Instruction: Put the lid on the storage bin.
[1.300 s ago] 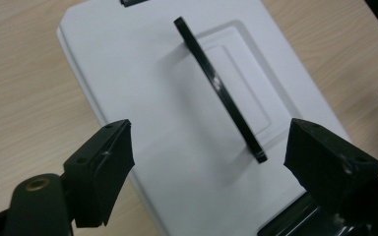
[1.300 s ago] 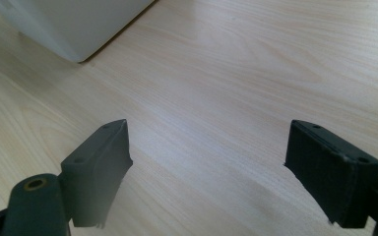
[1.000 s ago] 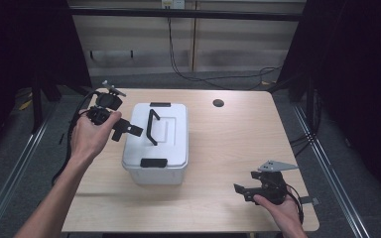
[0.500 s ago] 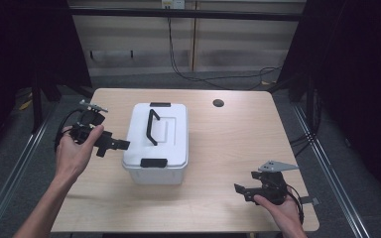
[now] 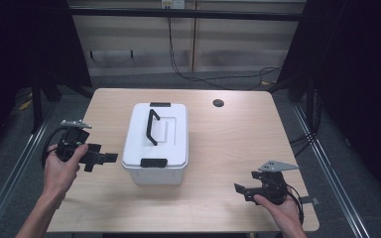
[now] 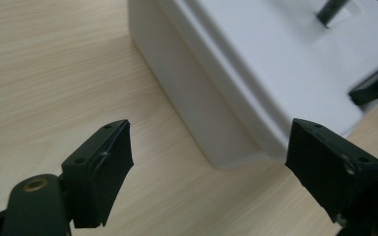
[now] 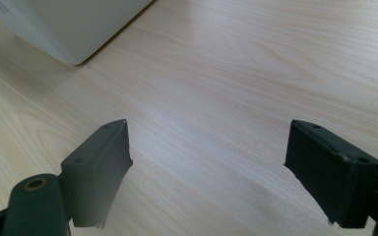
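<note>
— Where's the white lidded box (image 5: 155, 144)?
— Mid-table, black handle on top. The left gripper (image 5: 110, 158) sits at its nine o'clock — jaws wide, empty.
— And the right gripper (image 5: 238, 189)?
— At the box's four o'clock, well apart — jaws spread over bare table (image 5: 238, 134).

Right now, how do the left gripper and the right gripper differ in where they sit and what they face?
The left gripper sits beside the white box, pointing at its side; the right gripper rests near the table's front corner, away from the box. Both stand open, holding nothing.
</note>
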